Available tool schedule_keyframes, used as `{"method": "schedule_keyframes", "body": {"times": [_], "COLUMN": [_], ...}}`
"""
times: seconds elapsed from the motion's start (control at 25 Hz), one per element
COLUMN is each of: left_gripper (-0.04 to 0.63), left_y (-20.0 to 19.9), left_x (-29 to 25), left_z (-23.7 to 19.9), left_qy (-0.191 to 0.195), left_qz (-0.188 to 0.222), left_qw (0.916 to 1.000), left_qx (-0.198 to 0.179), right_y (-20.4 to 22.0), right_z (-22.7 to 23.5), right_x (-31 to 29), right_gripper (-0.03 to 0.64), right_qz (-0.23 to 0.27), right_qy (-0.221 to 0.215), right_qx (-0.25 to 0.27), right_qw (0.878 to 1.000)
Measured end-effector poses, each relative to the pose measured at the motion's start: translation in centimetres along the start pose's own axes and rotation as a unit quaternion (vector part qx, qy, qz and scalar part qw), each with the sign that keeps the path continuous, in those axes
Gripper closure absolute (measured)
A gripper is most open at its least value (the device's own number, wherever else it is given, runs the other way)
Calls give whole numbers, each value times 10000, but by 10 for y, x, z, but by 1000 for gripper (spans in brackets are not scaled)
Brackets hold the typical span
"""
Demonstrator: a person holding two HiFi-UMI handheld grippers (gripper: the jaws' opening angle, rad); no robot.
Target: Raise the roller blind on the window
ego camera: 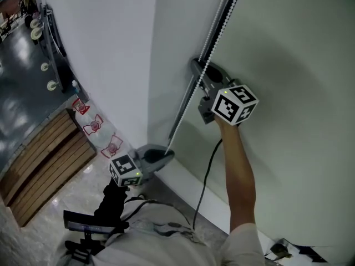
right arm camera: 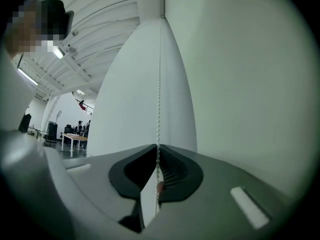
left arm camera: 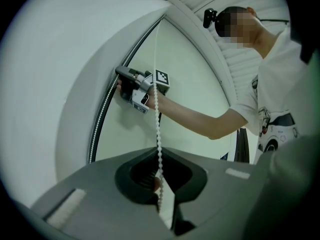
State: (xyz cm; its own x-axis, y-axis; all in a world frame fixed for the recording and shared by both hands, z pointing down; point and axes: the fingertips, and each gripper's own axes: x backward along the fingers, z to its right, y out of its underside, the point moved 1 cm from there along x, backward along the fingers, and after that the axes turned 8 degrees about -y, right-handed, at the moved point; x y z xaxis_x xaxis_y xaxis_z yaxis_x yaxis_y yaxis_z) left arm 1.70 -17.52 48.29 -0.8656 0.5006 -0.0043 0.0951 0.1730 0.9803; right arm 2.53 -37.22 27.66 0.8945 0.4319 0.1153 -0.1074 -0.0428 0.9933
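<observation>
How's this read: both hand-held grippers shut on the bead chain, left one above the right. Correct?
No: the left hand-held gripper sits below the right hand-held gripper, as the head view shows. Both are shut on the bead chain.

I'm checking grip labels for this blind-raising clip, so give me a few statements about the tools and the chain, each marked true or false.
1. The left tool is shut on the bead chain. True.
2. The right tool hangs open, clear of the chain. False: its jaws are closed on the same bead chain.
3. The right tool grips the chain higher up than the left tool. True.
4. The wooden slats lie on the right side of the head view. False: they lie at its left, on the floor.
</observation>
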Motion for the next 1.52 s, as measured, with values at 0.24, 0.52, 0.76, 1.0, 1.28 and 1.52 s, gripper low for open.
{"method": "schedule_keyframes", "body": {"times": [0.24, 0.52, 0.76, 1.0, 1.28, 1.52], "left_gripper": [597, 597, 597, 597, 597, 597], "left_y": [-4, -11, -12, -17, -28, -35], "left_x": [1, -1, -4, -3, -4, -1], "left_z": [2, 9, 15, 17, 20, 18], "left_qy": [43, 188, 309, 333, 388, 402], "left_qz": [46, 126, 106, 182, 249, 285], "left_qw": [10000, 9997, 9994, 9992, 9987, 9983], "left_qx": [-26, -70, -106, -128, -208, -307], "right_y": [5, 15, 55, 74, 108, 150], "right_z": [-19, -35, -42, -53, -62, -67], "right_x": [20, 35, 47, 53, 54, 62], "right_gripper": [601, 601, 601, 601, 603, 603], "right_qz": [199, 66, -178, -149, -429, -743], "right_qy": [-41, 50, 113, 159, 89, 122], "right_qx": [-62, -2, -307, -388, -598, -782], "right_qw": [9998, 10000, 9993, 9990, 9972, 9941]}}
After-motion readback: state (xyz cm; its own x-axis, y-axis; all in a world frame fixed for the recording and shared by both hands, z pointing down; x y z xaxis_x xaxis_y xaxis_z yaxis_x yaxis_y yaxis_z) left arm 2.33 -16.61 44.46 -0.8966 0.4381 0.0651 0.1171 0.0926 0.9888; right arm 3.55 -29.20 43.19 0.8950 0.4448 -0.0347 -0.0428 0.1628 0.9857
